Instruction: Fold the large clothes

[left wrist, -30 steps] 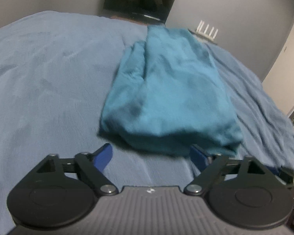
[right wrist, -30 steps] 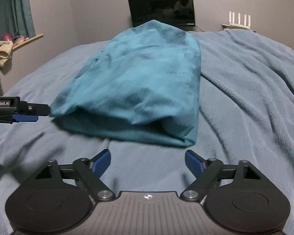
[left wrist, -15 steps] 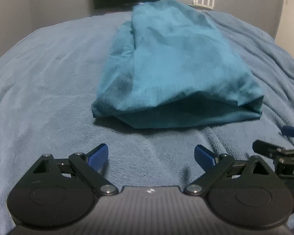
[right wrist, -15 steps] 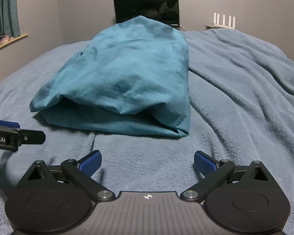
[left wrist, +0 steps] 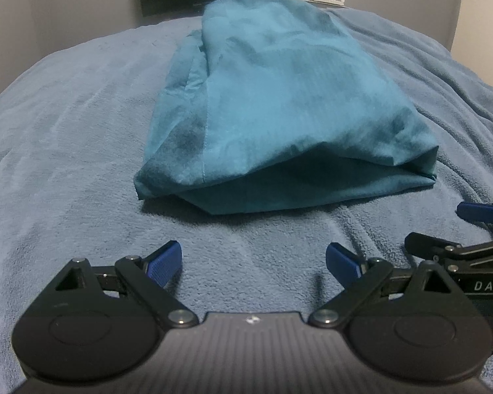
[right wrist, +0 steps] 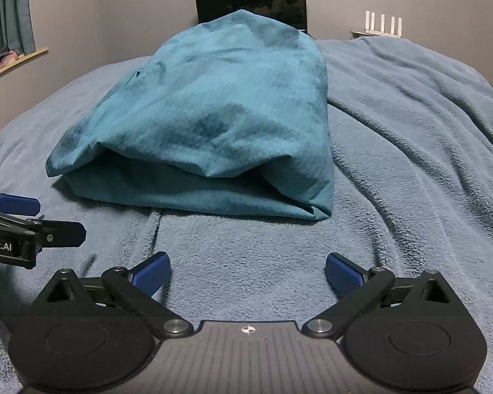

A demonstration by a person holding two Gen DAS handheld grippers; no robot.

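Observation:
A teal garment (left wrist: 279,108) lies folded in a long stack on the blue bed blanket (left wrist: 65,164), its near edge gaping open. It also shows in the right wrist view (right wrist: 213,124). My left gripper (left wrist: 253,264) is open and empty, low over the blanket just short of the garment's near left part. My right gripper (right wrist: 248,271) is open and empty, just short of the near right part. Each gripper shows at the edge of the other's view, the right one (left wrist: 470,229) and the left one (right wrist: 19,220).
A dark screen (right wrist: 251,0) and a white router (right wrist: 383,24) stand against the grey wall beyond the bed. A curtain (right wrist: 6,16) and a sill with small items are at the far left. The blanket (right wrist: 427,147) is wrinkled to the right.
Both grippers have dropped lower and come closer to the garment's near edge, side by side. The left view has swung to face the garment squarely. Both stay open.

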